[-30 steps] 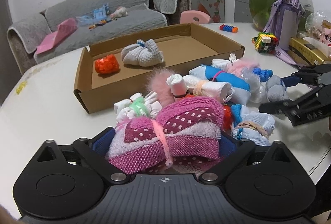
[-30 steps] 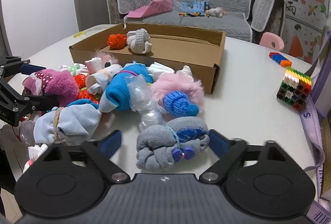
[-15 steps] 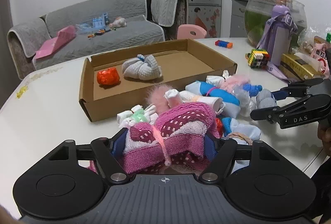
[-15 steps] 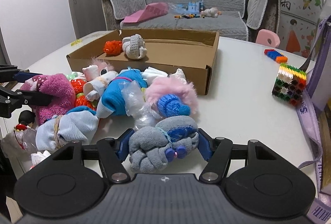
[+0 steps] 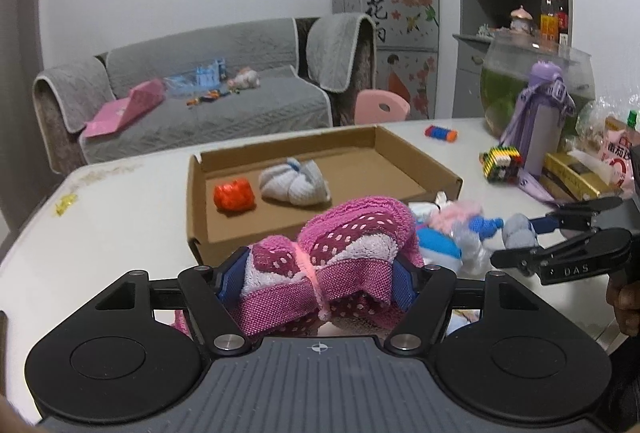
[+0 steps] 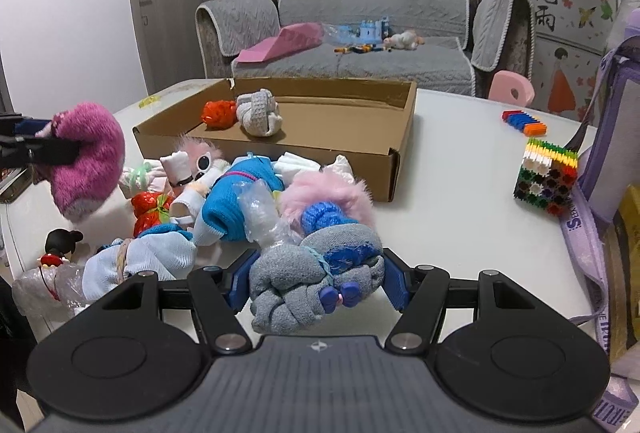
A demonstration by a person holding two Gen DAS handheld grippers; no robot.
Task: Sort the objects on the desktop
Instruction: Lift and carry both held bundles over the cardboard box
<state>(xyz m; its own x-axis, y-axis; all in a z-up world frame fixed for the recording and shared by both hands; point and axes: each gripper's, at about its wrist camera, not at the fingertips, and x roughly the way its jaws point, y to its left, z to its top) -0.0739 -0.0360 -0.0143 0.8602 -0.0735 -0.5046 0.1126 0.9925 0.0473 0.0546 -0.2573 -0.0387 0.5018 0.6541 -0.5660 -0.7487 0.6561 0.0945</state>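
Tongs: my left gripper [image 5: 320,279] clenched on the pink dotted sock bundle [image 5: 340,257], lifted clear of the table [image 5: 120,205] | my right gripper [image 6: 312,283] clamped on the grey sock bundle [image 6: 308,281] beside the sock pile [image 6: 240,201] | cardboard box [image 6: 320,153] holds a grey-white sock ball [image 6: 260,113] and an orange bundle [image 6: 218,113].

left gripper [image 5: 318,283]: closed on pink dotted sock bundle [image 5: 340,253] | cardboard box [image 5: 320,185]: ahead, holds orange bundle [image 5: 234,194] and grey-white bundle [image 5: 294,185] | right gripper [image 5: 520,237]: right of it, clamps grey bundle [image 5: 518,231] over white table [image 5: 100,217]
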